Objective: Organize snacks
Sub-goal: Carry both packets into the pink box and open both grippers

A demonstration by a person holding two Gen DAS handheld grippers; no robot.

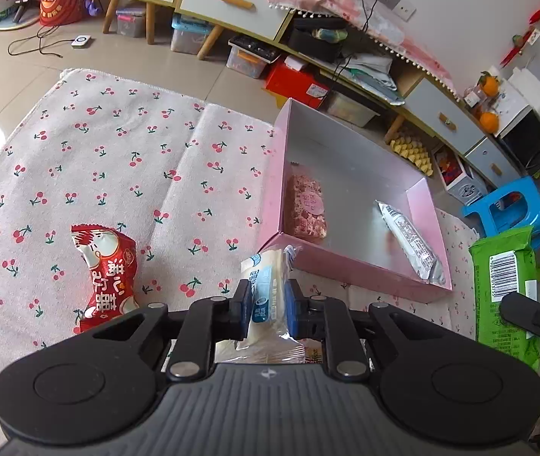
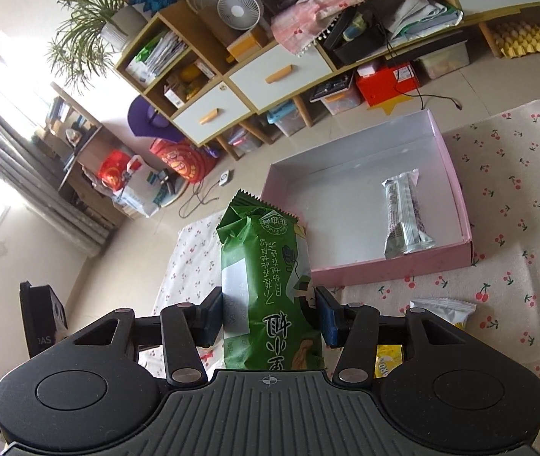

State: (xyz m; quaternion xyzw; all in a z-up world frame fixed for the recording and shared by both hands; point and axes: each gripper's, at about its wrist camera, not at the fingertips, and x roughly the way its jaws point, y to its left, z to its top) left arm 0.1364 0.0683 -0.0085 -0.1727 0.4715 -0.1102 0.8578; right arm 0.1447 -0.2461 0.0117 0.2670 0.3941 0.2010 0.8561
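My left gripper [image 1: 268, 306] is shut on a white and blue snack packet [image 1: 268, 288], held above the cherry-print cloth just short of the pink box's near corner. The pink box [image 1: 349, 266] holds a pink rice-crisp bar [image 1: 306, 207] and a silver wrapped bar [image 1: 408, 241]. A red snack packet [image 1: 106, 269] lies on the cloth to the left. My right gripper [image 2: 268, 313] is shut on a green snack packet [image 2: 266, 277], held upright before the pink box [image 2: 395, 264]. The silver bar [image 2: 403, 216] shows inside. The green packet [image 1: 503, 288] also shows in the left wrist view at right.
The cherry-print cloth [image 1: 117, 159] covers the surface. A white and yellow packet [image 2: 441, 313] lies under my right gripper's right side. A blue stool [image 1: 509, 209] stands beyond the box. Cabinets [image 1: 231, 0] and storage bins [image 1: 190, 34] line the far wall.
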